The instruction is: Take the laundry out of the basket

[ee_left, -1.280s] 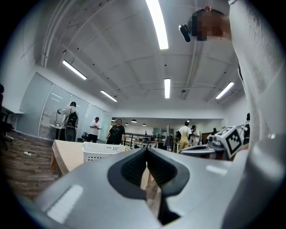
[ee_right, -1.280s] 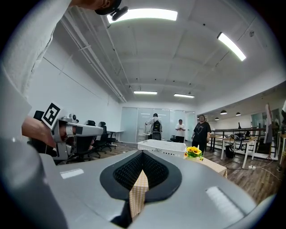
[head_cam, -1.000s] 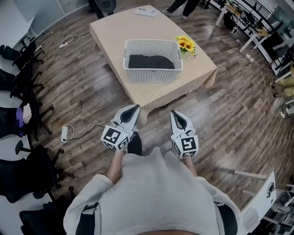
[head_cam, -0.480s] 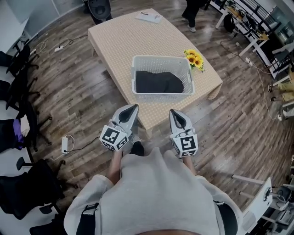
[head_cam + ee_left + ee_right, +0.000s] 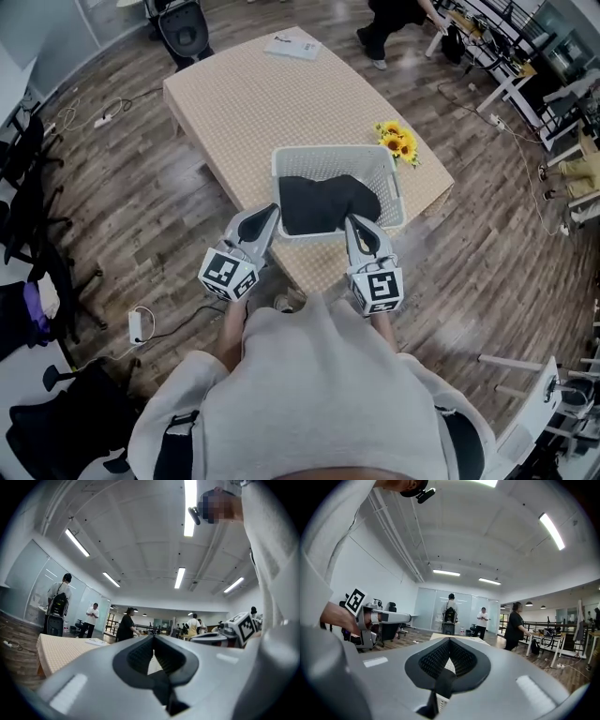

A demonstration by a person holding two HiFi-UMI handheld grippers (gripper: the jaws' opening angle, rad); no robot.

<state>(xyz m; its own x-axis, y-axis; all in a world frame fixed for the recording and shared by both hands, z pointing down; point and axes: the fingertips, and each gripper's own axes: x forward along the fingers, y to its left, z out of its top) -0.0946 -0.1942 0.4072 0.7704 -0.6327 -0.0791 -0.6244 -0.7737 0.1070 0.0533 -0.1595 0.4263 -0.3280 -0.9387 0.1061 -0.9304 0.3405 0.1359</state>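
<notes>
A: Where do we put the laundry (image 5: 324,202)?

B: We log it as 1 dark heap inside the white lattice basket (image 5: 397,190), filling most of the floor of it. The basket stands on the near end of the low table (image 5: 246,101) with the beige checked cloth. Sunflowers (image 5: 397,142) lie just beside its far right corner, and a booklet (image 5: 292,46) lies at the table's far end, well apart.

A: And the 2 tools?

B: We see the left gripper (image 5: 271,211) with its jaws pressed together, ribbed pads meeting at the tip and nothing between them. The right gripper (image 5: 352,221) is the same: jaws together, nothing pinched. Both are held about level, side by side, pointing towards the basket.

A: Any contact with the basket?

B: From the head view, both tips sit over the basket's near wall, the left at its near left corner and the right further along. We cannot tell whether either touches it. The cloth itself is untouched.

A: Surroundings?

B: Wood floor (image 5: 141,216), with people standing in the background.
</notes>
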